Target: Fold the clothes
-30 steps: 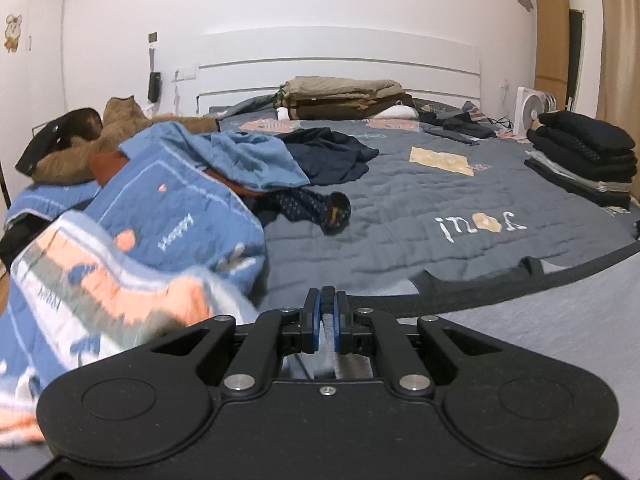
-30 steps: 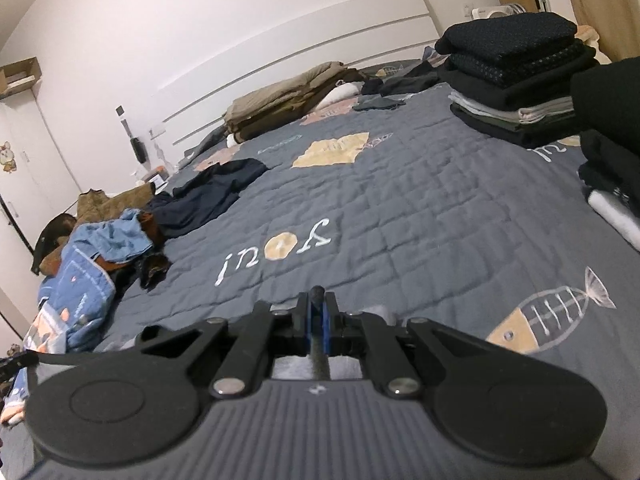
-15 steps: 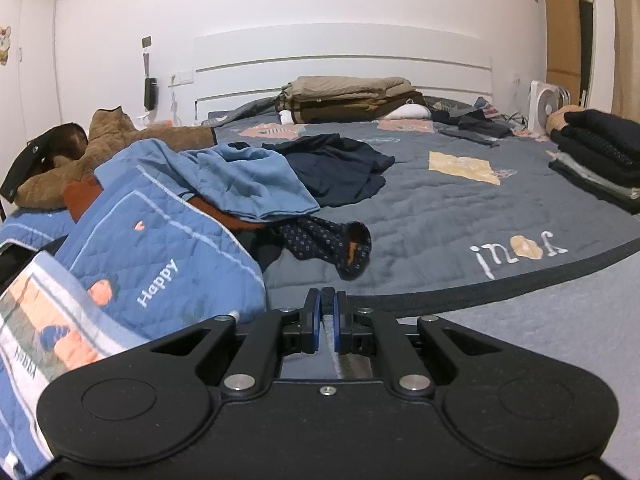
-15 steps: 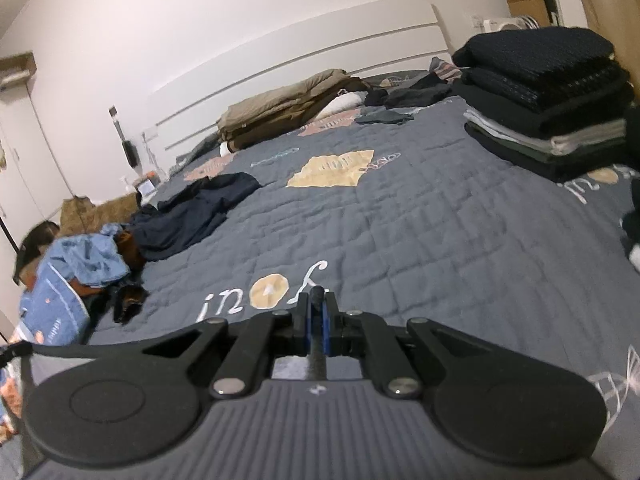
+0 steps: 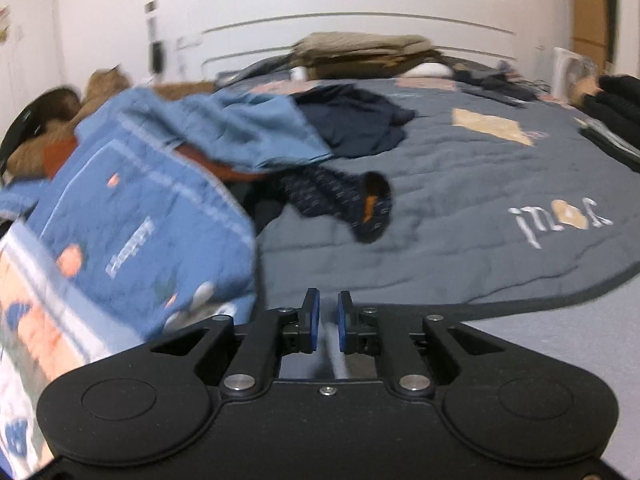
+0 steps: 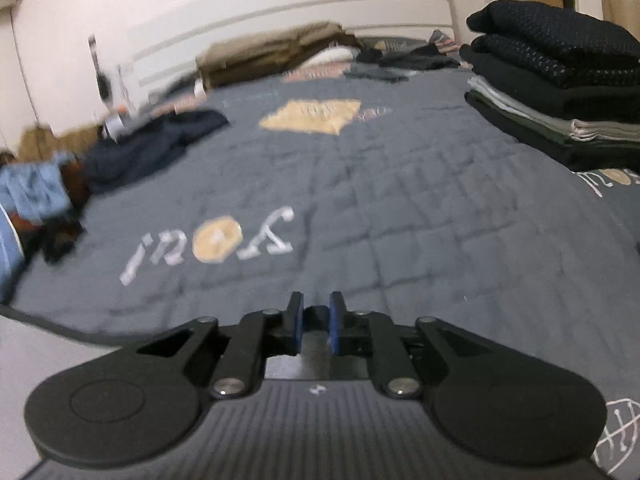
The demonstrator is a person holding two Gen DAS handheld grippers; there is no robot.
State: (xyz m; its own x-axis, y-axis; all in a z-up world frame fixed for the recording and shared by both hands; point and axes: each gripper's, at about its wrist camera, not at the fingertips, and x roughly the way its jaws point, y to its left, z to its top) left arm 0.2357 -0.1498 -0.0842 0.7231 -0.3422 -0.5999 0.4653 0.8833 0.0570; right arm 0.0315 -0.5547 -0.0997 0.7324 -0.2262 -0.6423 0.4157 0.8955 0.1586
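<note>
Now left gripper jaws just opening, empty, right gripper likewise

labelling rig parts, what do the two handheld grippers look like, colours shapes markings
Both are matt black. The left gripper and right gripper each have two slim fingers with blue pads, linkage arms with silver pivot bolts, and a wide body with two round discs. The right body is ribbed; the left is smooth.

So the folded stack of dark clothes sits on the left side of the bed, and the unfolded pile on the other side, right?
Not quite: the right wrist view shows the folded dark stack on the bed's right side. The unfolded pile lies on the left.
</note>
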